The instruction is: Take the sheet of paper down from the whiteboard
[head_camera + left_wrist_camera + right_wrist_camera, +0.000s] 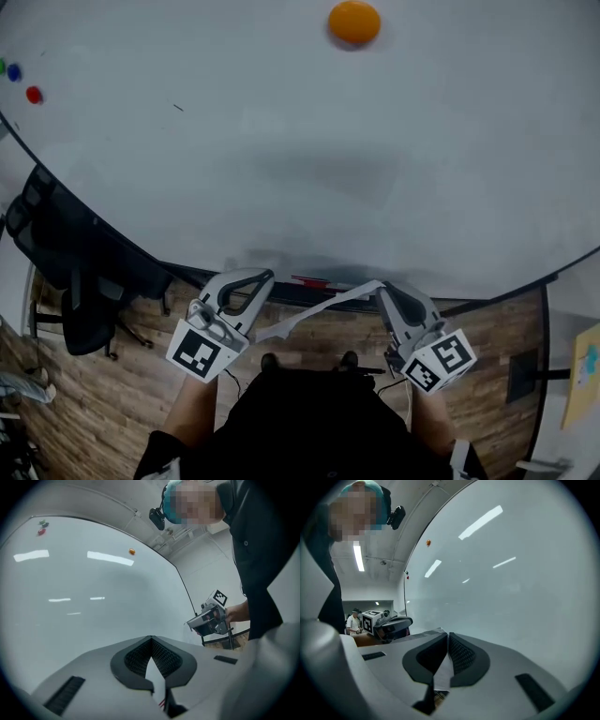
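**Head view.** The left tool (246,298) and the right tool (389,298) are each clamped shut on an opposite end of the sheet of paper (323,306). The sheet is off the whiteboard (281,150) and spans slackly between the two tools, just below the board's lower edge and above the wooden floor (122,394). An orange magnet (354,22) sits high on the board, and small coloured magnets (34,94) cluster at its left edge.
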### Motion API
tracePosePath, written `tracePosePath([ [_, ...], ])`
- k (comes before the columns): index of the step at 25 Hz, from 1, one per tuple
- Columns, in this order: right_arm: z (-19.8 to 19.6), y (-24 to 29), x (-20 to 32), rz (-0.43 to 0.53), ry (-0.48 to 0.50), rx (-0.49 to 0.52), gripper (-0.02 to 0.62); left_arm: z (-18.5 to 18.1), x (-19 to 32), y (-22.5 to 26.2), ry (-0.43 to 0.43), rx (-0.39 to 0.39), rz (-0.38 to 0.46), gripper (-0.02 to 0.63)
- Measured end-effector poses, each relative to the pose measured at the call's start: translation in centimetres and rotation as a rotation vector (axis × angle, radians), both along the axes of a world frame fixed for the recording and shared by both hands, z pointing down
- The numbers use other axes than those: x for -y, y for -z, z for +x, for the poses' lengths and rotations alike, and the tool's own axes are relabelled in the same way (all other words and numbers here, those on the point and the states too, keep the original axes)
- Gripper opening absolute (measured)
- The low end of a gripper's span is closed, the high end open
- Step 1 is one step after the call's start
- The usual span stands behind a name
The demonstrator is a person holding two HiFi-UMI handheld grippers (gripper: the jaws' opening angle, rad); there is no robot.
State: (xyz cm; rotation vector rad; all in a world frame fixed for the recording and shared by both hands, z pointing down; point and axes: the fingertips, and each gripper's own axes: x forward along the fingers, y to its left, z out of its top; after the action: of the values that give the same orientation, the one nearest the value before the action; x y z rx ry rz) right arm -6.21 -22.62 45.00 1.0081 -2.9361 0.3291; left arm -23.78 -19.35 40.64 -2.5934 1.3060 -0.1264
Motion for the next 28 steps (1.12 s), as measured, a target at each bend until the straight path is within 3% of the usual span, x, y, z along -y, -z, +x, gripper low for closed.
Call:
tracePosePath([
  [15, -0.2, -12.3, -1.7, -0.121, 0.018, -0.127, 0.023, -0.8, -2.1, -13.6, -0.003, -0.146, -0.269, 0.011],
  [23, 1.0, -17.6, -2.3, -0.139, 0.006, -0.205, 0.023, -0.1, -4.0, -16.6, -0.015, -0.195, -0.342, 0.011],
  [28, 1.6, -18.9, -3.3, -0.158, -0.001, -0.216, 0.023, 1.2, -5.2, -17.9, -0.067, -0.189, -0.355, 0.011],
])
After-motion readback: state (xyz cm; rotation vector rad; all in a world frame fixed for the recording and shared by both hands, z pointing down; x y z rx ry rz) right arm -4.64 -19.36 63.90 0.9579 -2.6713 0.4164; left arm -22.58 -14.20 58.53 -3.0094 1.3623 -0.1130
